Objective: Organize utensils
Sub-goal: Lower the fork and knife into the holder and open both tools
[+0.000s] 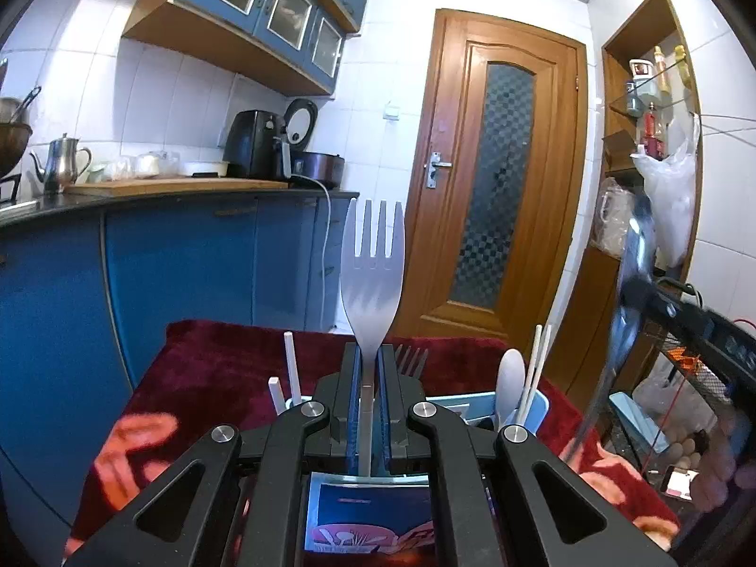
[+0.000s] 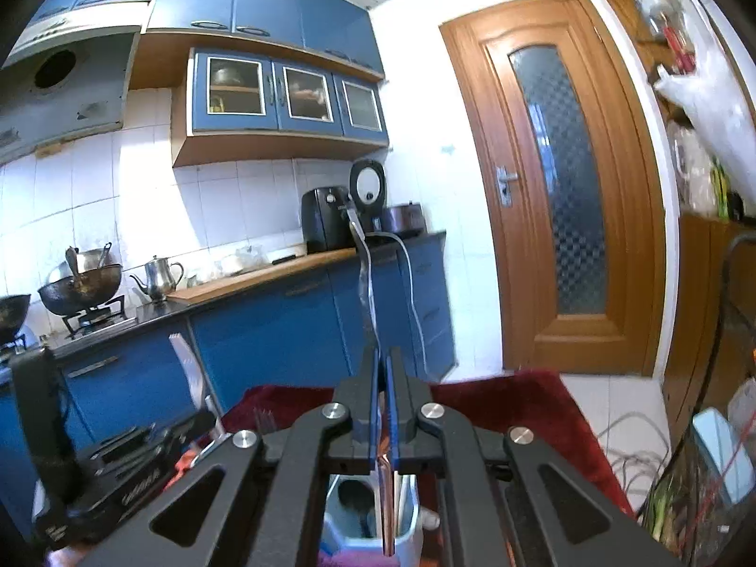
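Nearest in the left wrist view, the left gripper (image 1: 371, 364) is clamped on the handle of a pale grey fork (image 1: 373, 279), which stands upright between the blue pads with its four tines pointing up. Just below and beyond the fingers sits a light blue utensil holder (image 1: 536, 406) on the table (image 1: 227, 368), which is covered by a dark red cloth. In the holder's right compartment stand one pale spoon (image 1: 511, 380), bowl up, and two white chopsticks (image 1: 536, 368). On its left side two more white sticks (image 1: 290, 371) rise; which compartment they sit in cannot be told. Behind the left gripper the tines of a second, darker fork (image 1: 412, 359) show above the cloth. At the right edge a blurred metal spoon (image 1: 635, 255) is held up by the other gripper.

In the right wrist view, the right gripper (image 2: 382, 373) is closed tight on the thin handle of that metal spoon (image 2: 366, 279), seen edge-on. Directly beneath it is the holder (image 2: 406, 536), one dark utensil lying in its compartment. To the left is the left gripper with its fork (image 2: 191, 373).

Farther off stand blue kitchen cabinets (image 1: 189, 260) and a wooden door (image 1: 496, 179).
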